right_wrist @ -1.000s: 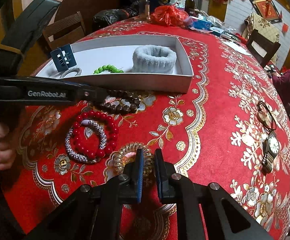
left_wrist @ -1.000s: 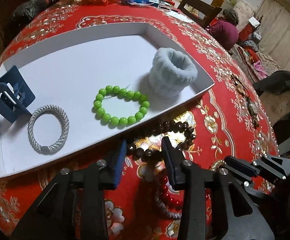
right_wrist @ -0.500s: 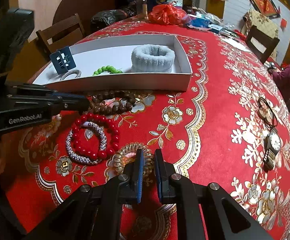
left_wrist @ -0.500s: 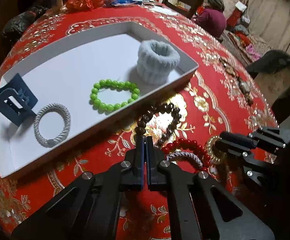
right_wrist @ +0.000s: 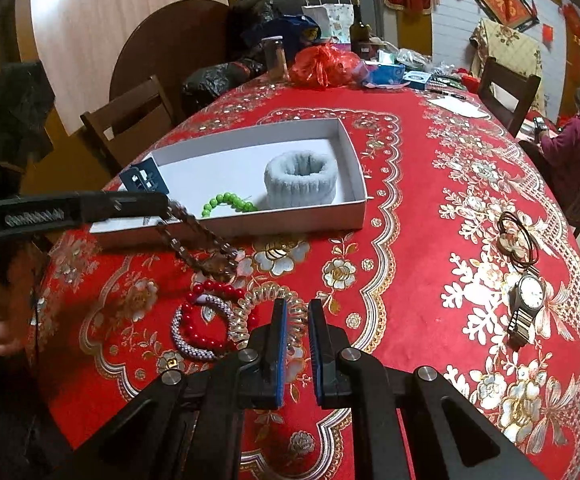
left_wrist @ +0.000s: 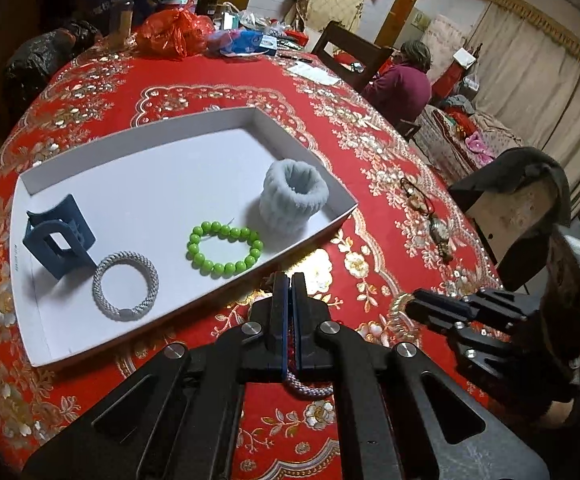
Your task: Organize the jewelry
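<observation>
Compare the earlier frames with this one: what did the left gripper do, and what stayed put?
The left gripper closed on the brown bead bracelet and lifted it, one end trailing on the tablecloth. The right gripper stayed nearly shut over the spiral hair tie. Items in the white box are unmoved.

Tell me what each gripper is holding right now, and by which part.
The left gripper is shut on one end of the dark brown bead bracelet, whose other end trails on the tablecloth. The right gripper is shut and holds nothing.

Wine bottle (right_wrist: 359, 32), red plastic bag (right_wrist: 322, 63)
</observation>
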Action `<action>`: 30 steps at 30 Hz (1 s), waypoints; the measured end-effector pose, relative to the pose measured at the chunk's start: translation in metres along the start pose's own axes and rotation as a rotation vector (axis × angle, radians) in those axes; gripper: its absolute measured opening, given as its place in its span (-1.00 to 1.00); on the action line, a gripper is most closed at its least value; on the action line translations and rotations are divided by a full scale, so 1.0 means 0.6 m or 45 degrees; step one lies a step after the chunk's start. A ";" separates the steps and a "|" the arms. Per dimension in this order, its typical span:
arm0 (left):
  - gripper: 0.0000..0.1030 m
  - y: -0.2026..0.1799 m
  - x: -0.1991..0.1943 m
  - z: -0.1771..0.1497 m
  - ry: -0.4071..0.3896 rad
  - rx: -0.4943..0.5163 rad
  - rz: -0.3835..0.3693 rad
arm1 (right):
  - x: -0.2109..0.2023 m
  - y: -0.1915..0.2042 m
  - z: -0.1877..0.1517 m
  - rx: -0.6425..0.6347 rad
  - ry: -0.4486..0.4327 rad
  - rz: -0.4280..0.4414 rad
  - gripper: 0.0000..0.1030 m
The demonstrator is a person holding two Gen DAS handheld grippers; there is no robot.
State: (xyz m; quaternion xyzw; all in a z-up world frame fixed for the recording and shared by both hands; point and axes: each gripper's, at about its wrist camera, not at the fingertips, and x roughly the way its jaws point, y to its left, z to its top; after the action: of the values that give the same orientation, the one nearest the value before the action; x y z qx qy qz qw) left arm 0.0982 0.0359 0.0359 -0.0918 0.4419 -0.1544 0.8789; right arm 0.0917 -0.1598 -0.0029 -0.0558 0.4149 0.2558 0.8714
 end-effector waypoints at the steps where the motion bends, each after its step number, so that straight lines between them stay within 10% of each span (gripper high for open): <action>1: -1.00 -0.002 -0.003 0.000 -0.005 0.005 0.007 | 0.001 0.000 0.001 0.003 0.003 -0.005 -0.82; 24: -1.00 0.006 -0.024 0.001 -0.036 0.014 0.188 | -0.001 0.017 0.022 0.005 -0.041 -0.039 -0.82; 30: -0.94 0.048 0.026 -0.017 0.148 -0.070 0.182 | -0.001 0.018 0.018 0.000 -0.033 -0.037 -0.82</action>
State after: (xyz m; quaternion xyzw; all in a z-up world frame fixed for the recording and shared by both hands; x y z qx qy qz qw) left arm 0.1044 0.0573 0.0094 -0.0751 0.5016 -0.0839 0.8577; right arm 0.0937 -0.1477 0.0059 -0.0584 0.4029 0.2437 0.8802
